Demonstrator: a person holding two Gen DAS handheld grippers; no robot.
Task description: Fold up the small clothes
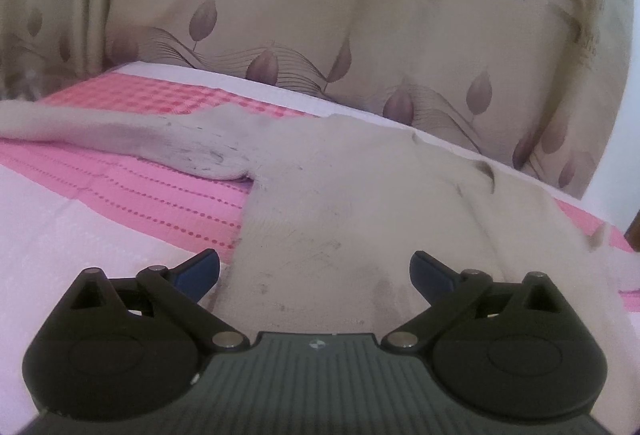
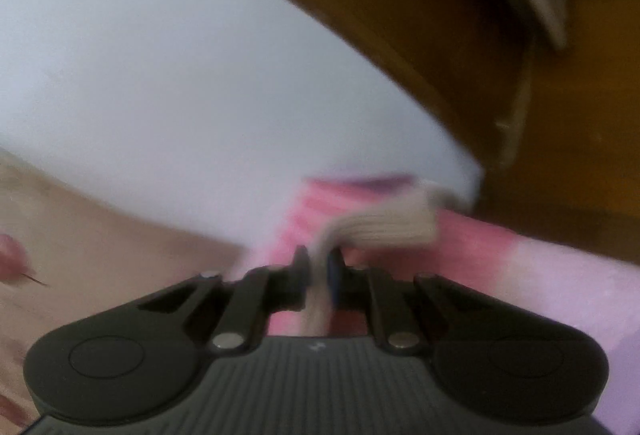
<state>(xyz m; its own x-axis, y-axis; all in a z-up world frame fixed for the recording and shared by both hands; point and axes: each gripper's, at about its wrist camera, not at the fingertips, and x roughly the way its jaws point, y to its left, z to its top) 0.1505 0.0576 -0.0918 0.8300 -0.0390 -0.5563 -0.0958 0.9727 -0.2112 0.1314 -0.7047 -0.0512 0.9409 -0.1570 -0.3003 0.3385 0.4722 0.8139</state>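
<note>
Beige knit sweater [image 1: 340, 195] lies flat on bed [image 1: 80, 235] beneath left gripper [image 1: 316, 271], fingers apart. Right gripper [image 2: 318, 267] clamps sleeve cuff [image 2: 384, 223]. Carry cuff low across torso, keeping tension.

Beige garment [image 1: 340, 195] on seemingly pink bedspread [image 1: 132, 195]

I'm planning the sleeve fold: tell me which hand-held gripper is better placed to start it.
Right, probably. The right hand-held gripper is already shut on the ribbed beige cuff, ready to carry it over. The left hand-held gripper stands open over the beige garment, gripping nothing.
</note>
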